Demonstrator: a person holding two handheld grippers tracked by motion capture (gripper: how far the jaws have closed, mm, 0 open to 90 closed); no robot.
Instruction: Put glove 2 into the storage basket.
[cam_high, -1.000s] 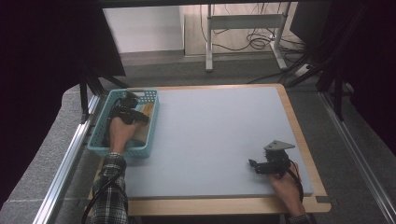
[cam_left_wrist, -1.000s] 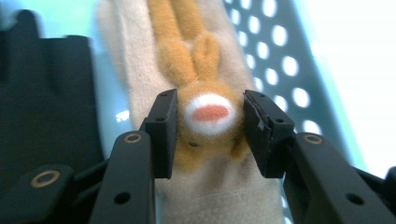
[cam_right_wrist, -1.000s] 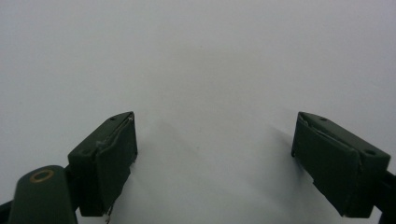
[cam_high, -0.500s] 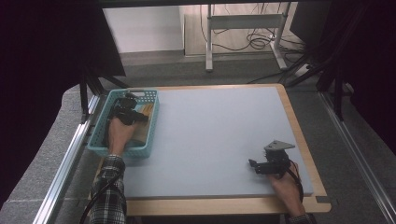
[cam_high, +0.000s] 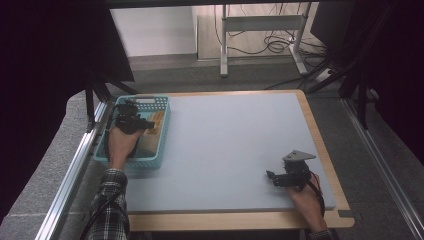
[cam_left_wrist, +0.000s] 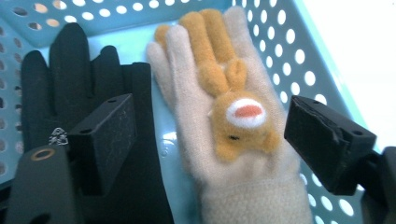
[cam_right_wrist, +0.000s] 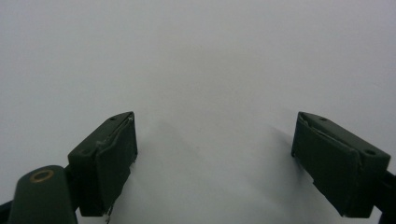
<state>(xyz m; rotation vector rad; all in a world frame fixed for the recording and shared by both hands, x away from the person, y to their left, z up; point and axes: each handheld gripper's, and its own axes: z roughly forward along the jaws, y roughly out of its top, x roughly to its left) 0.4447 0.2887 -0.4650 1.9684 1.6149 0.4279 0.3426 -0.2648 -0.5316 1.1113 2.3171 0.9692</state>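
Now left tool (cam_left_wrist: 210, 140) w/ jaws just opening wide over beige glove (cam_left_wrist: 224, 121) in basket (cam_left_wrist: 299, 51); right tool (cam_right_wrist: 215, 163) wide.

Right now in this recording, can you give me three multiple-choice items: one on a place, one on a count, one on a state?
1. Where do the gloves lie?
A. in the basket
B. on the mat
C. on the floor

2. How many gloves are in the basket?
A. one
B. two
C. four

3. How do the left gripper's jaws stand?
A. shut on the beige glove
B. shut on the black glove
C. open, gripping nothing

Answers:
1 A: the beige glove and black glove lie inside the basket.
2 B: one beige, one black.
3 C: the left gripper has just been opening; its pads stand apart, with the beige glove lying free between them.
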